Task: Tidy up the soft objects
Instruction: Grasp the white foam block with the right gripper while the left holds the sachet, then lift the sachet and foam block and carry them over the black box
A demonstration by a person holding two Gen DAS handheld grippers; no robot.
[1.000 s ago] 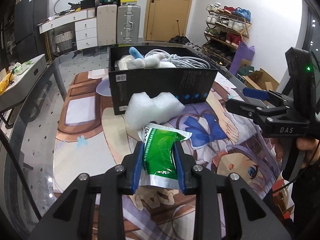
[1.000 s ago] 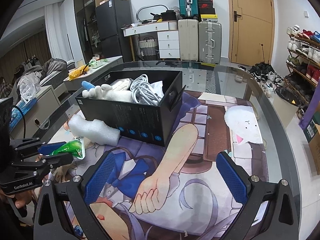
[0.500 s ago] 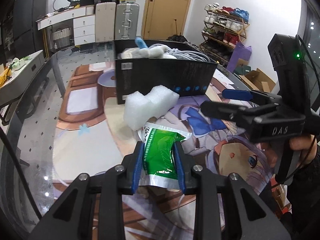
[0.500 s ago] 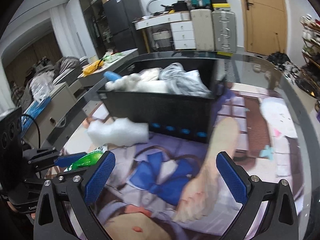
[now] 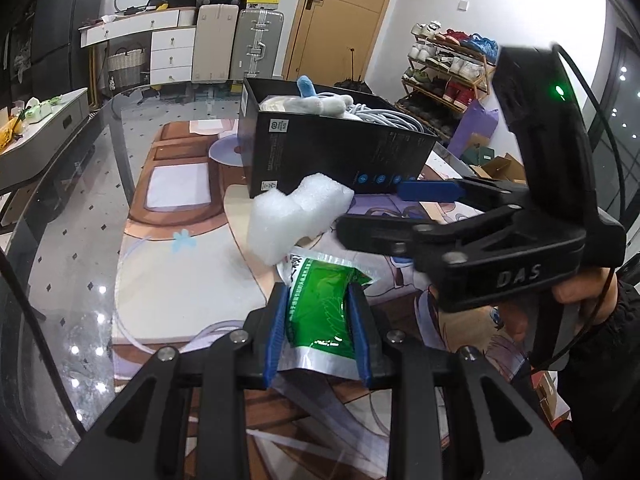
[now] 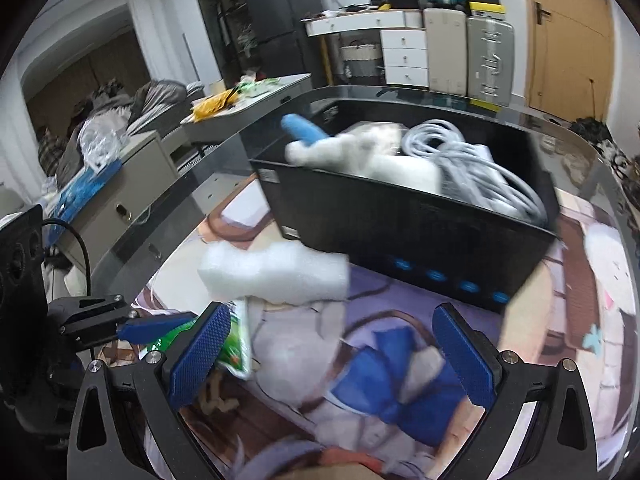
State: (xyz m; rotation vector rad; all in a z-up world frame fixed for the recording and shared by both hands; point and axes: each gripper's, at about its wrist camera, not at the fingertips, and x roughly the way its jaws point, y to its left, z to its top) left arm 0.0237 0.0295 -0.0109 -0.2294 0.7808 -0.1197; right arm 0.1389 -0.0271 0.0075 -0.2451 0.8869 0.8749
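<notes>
My left gripper (image 5: pixel 319 332) is shut on a green soft pouch (image 5: pixel 322 312), held low over the printed mat; the pouch also shows in the right wrist view (image 6: pixel 234 340). A white foam block (image 5: pixel 294 214) lies on the mat just beyond it, against the black box (image 5: pixel 332 156). The box holds a white plush with a blue part (image 6: pixel 348 150) and coiled grey cable (image 6: pixel 476 168). My right gripper (image 6: pixel 332 348) is open and empty, its fingers pointing at the foam block (image 6: pixel 276 276) from the right. It crosses the left wrist view (image 5: pixel 380 216).
The printed mat (image 5: pixel 180 280) covers a glass table (image 5: pixel 60 240). A shoe rack (image 5: pixel 452 68) and cardboard boxes stand right of the table. Suitcases and white drawers (image 6: pixel 404 56) stand at the far wall. A grey cabinet (image 6: pixel 120 184) stands to the left.
My right gripper has swung left and closer to the foam block and the left gripper. My left gripper still grips the green pouch and has shifted slightly left.
</notes>
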